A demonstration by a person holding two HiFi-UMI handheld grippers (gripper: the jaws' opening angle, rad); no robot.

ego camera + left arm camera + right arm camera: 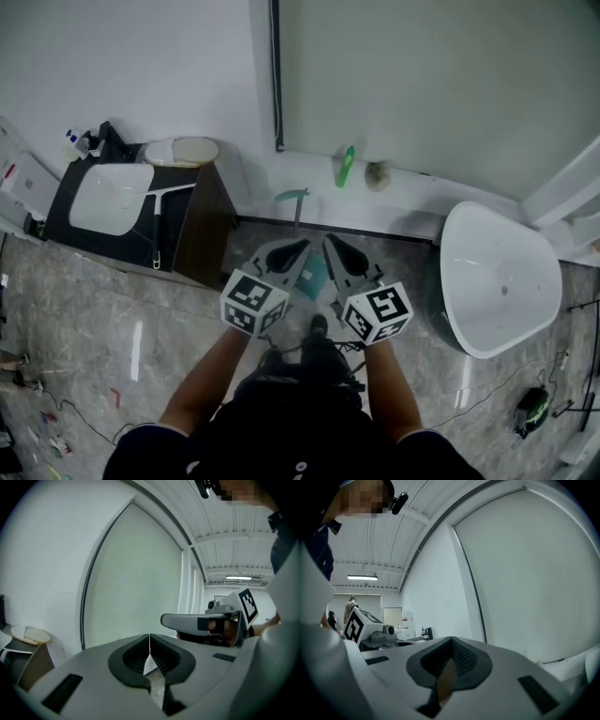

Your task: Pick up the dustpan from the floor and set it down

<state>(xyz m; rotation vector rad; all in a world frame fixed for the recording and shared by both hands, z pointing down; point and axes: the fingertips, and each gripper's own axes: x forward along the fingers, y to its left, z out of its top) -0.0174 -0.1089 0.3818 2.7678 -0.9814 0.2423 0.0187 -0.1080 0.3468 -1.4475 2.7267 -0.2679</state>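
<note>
A teal dustpan (313,276) stands on the marble floor near the wall, its thin handle (297,212) rising toward me. In the head view both grippers hang above it, side by side. My left gripper (304,246) is over the pan's left edge and my right gripper (329,240) over its right edge. Each is shut, with nothing between its jaws. The left gripper view shows my left gripper (150,637) with its tips meeting, aimed at a pale wall, and the other gripper (225,620) beside it. In the right gripper view my right gripper (451,640) is likewise shut and the dustpan is hidden.
A dark cabinet (197,234) with a white basin (108,197) stands at the left, with a white brush (173,190) lying on it. A white tub (497,277) sits at the right. A green bottle (346,166) stands on the ledge by the wall. Cables (487,394) trail over the floor.
</note>
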